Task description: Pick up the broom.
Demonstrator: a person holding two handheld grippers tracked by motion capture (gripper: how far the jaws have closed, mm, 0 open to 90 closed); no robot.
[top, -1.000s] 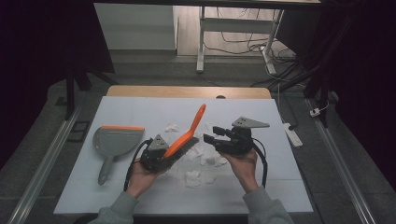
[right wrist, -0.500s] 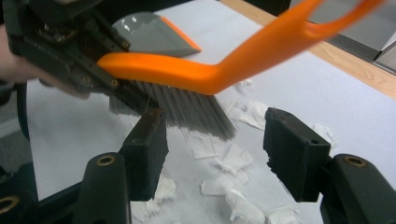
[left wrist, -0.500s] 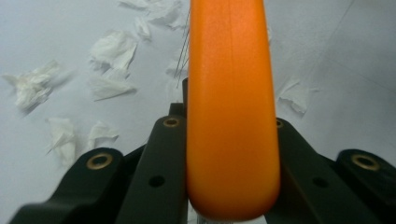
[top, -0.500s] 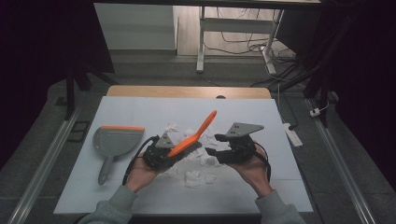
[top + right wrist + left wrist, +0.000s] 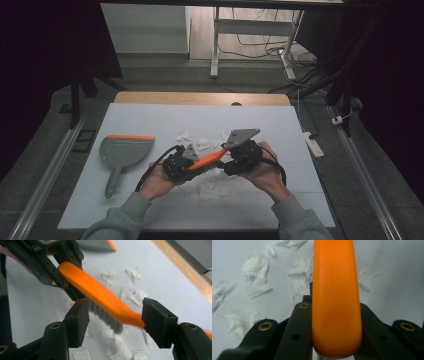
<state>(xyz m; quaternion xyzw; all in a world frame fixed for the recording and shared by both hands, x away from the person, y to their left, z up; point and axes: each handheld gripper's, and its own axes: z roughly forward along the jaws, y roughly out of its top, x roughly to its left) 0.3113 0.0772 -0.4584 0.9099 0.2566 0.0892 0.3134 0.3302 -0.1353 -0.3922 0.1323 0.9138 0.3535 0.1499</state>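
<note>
My left gripper (image 5: 191, 163) is shut on the handle of an orange brush (image 5: 209, 158), which lies nearly level above the white table (image 5: 150, 117). In the left gripper view the orange handle (image 5: 335, 295) runs up between the two black jaws of the left gripper (image 5: 332, 305). My right gripper (image 5: 231, 161) is open, its jaws standing on either side of the brush's grey bristles (image 5: 107, 320) and orange back (image 5: 100, 296). In the right gripper view the right gripper (image 5: 117, 322) faces the left gripper (image 5: 60, 277). Torn white paper scraps (image 5: 212, 187) lie under and around both.
A grey dustpan (image 5: 122, 150) with an orange lip lies flat at the table's left, handle toward the person. More paper scraps (image 5: 202, 144) sit just beyond the grippers. A wooden edge (image 5: 200, 98) bounds the far side. A white power strip (image 5: 313, 143) lies on the floor at the right.
The brush has swung down from steeply tilted to nearly level. Both hands have drawn nearer the person, and the brush head now sits between the right gripper's open jaws.
</note>
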